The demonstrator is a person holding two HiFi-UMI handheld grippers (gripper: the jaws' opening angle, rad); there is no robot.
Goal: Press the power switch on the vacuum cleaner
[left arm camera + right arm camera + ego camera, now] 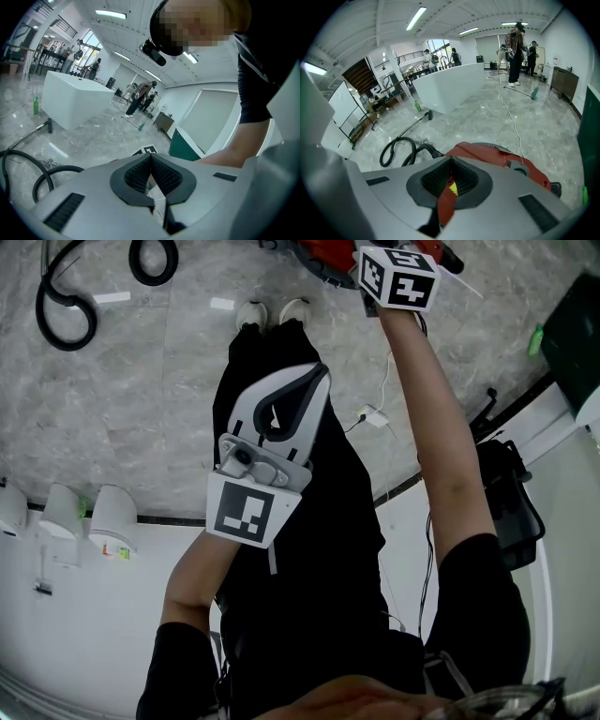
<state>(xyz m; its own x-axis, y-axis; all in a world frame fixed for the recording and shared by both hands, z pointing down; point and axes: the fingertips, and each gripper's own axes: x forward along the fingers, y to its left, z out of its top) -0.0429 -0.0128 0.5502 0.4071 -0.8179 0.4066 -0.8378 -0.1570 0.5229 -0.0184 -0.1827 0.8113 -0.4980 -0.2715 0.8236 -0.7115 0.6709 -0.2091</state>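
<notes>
The red vacuum cleaner (322,253) lies on the marble floor at the top edge of the head view, past the person's shoes. In the right gripper view its red body (497,158) fills the space just under my right gripper (451,160), whose jaws are shut with nothing between them. A grey round part (518,166) sits on the red top to the right of the tips. The right gripper's marker cube (399,276) hangs over the vacuum. My left gripper (319,377) is held back at the person's waist, also shut and empty (150,157).
A black hose (64,307) coils on the floor at far left, running to the vacuum (400,149). A white cord with a plug (373,416) trails beside the person's legs. A white counter (450,86) and several people (515,47) stand farther off.
</notes>
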